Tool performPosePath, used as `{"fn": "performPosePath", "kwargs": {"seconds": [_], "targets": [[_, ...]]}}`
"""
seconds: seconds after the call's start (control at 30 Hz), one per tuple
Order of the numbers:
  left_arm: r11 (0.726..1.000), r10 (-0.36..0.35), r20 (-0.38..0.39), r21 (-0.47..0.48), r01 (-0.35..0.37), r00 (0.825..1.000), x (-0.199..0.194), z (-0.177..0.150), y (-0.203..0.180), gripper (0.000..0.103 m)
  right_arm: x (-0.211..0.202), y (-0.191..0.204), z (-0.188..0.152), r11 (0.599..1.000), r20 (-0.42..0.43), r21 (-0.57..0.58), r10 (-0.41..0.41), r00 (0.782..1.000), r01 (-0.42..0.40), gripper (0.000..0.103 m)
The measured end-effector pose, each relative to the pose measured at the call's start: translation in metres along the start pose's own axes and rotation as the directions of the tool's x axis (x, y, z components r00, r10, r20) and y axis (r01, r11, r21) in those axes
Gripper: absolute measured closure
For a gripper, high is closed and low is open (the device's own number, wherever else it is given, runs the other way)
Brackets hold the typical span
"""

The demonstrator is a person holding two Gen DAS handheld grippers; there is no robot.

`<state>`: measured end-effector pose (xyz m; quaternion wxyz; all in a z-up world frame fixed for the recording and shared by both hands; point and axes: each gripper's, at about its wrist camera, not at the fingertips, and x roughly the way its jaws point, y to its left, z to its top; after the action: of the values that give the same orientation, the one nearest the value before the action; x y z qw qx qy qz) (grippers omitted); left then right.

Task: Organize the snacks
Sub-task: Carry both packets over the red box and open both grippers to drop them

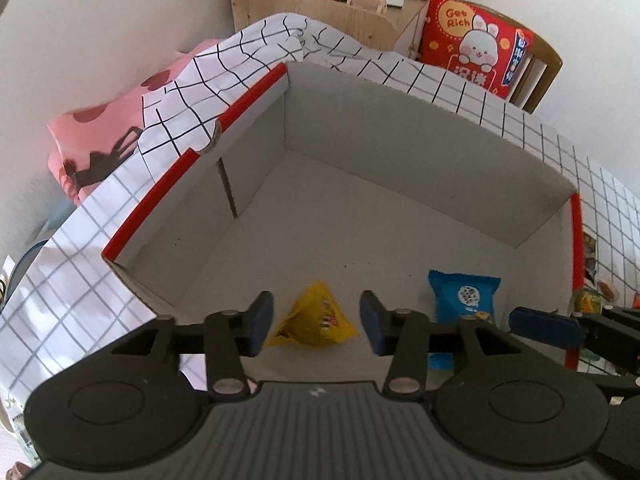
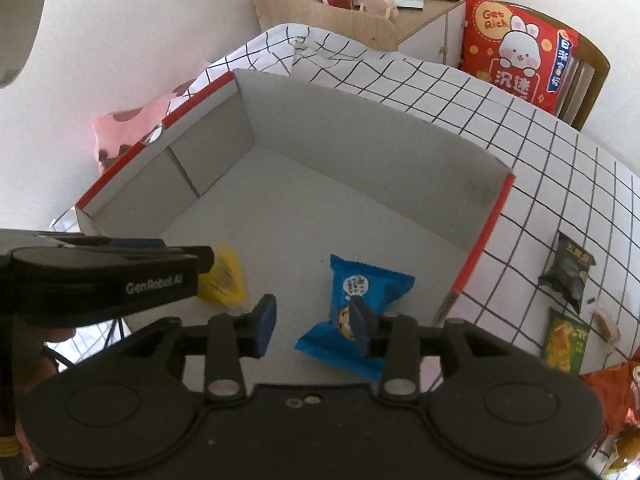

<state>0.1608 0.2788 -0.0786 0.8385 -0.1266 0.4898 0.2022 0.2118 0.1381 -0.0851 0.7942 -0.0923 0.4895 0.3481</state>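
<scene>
Inside the red-edged cardboard box point(image 1: 400, 168), the left gripper point(image 1: 316, 322) hangs with its jaws spread, pads clear of the yellow pyramid-shaped snack packet point(image 1: 316, 320) lying on the box floor between them, apex toward the far wall. Beside it, the right gripper point(image 2: 312, 326) is also spread above the blue snack packet point(image 2: 360, 292), whose long axis runs from near to far, crimped end toward the far wall. Outside the box, on the grid-patterned tablecloth point(image 2: 540, 168), lie a dark snack bag point(image 2: 568, 270) and a green one point(image 2: 564, 340).
</scene>
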Motion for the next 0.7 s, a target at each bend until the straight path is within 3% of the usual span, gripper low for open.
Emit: {"fn": "performPosePath", "kwargs": {"seconds": [0.13,0.37,0.7], "targets": [[1.0,-0.011,0.015,-0.002,0.011,1.0,-0.01,-0.002,-0.002,0.049,-0.012,-0.004,-0.003,1.0,0.017,0.015,0.008,1.0,-0.008,0.055],[0.999,-0.042,0.067,0.0,0.042,0.997,-0.036,-0.009,-0.009,0.045,-0.045,-0.011,-0.01,0.999,0.072,0.039,0.02,0.997,-0.023,0.039],[0.996,-0.088,0.169,0.048,0.081,0.982,-0.082,-0.024,-0.033,0.044,-0.094,-0.025,-0.03,0.998,0.148,0.063,0.012,0.989,-0.022,0.02]]}}
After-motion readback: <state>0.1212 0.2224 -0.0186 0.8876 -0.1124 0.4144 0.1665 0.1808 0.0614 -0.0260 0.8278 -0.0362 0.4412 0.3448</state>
